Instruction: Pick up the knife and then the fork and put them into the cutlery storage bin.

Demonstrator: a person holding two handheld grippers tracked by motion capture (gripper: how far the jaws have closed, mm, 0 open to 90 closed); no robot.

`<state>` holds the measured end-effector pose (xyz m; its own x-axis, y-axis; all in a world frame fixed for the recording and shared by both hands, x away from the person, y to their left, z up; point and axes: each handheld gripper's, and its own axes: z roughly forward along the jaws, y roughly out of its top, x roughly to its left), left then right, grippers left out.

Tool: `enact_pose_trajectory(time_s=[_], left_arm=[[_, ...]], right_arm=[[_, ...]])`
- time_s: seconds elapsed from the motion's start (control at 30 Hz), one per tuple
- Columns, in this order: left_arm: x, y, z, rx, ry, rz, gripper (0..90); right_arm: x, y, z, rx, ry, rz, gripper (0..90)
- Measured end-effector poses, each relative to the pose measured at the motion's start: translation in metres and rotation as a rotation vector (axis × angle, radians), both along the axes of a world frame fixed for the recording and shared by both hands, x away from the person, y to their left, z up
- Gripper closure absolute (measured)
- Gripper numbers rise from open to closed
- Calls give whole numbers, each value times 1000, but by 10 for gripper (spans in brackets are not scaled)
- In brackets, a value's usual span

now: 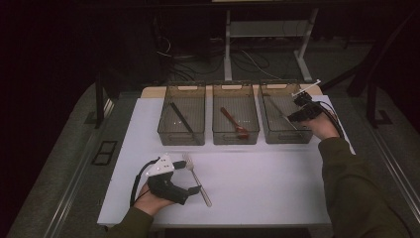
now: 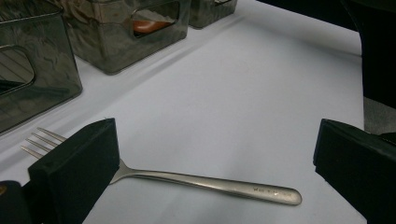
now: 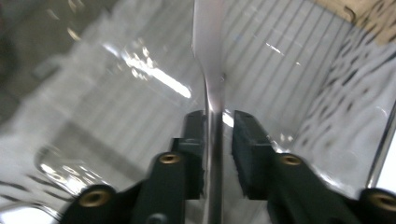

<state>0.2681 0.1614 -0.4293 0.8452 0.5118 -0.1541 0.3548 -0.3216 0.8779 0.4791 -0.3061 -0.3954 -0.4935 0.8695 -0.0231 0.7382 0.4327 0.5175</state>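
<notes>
No legible text or labels.

A plain silver metal fork (image 2: 205,183) lies flat on the white desk (image 1: 257,183), near the front left corner. Taking the row of three smoky clear plastic bins as the landmark, the fork rests well in front of the left bin (image 1: 182,120), its four tines pointing toward that bin and its long, slim handle angled back and to the right. Its surface is dull and brushed, with a small stamped mark near the rounded handle end.

A slim shiny metal utensil (image 3: 211,93) stands inside the right bin (image 1: 285,119) of the same row, above the ribbed floor. Its bright, narrow shaft widens toward the far end; what kind of utensil cannot be told.
</notes>
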Motion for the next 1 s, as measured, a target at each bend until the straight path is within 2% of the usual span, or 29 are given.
enact_pose_trajectory(time_s=[0.13,0.3,0.33,0.43,0.53,0.7,0.8,0.9,0.93,1.0], left_arm=[[0,0,0,1,1,1,0],[1,0,0,11,0,5,0],[1,1,0,13,0,6,4],[1,3,0,25,8,7,46],[2,5,0,53,15,13,179],[2,7,-3,74,51,-29,463],[2,7,-4,106,66,-38,656],[3,5,-8,148,101,-60,835],[3,5,-10,164,115,-64,881],[5,4,-14,177,127,-79,889]], right_arm=[[-6,-3,12,82,-45,-13,579],[-28,-11,30,264,-149,-19,438],[-35,-12,33,288,-170,-7,407],[-51,-11,40,319,-214,14,361],[-70,-9,46,365,-240,60,333],[-104,-1,44,399,-282,123,307],[-119,4,38,441,-276,151,303],[-132,12,30,448,-276,184,302],[-135,14,28,452,-273,191,303],[-140,18,23,455,-265,205,303]])
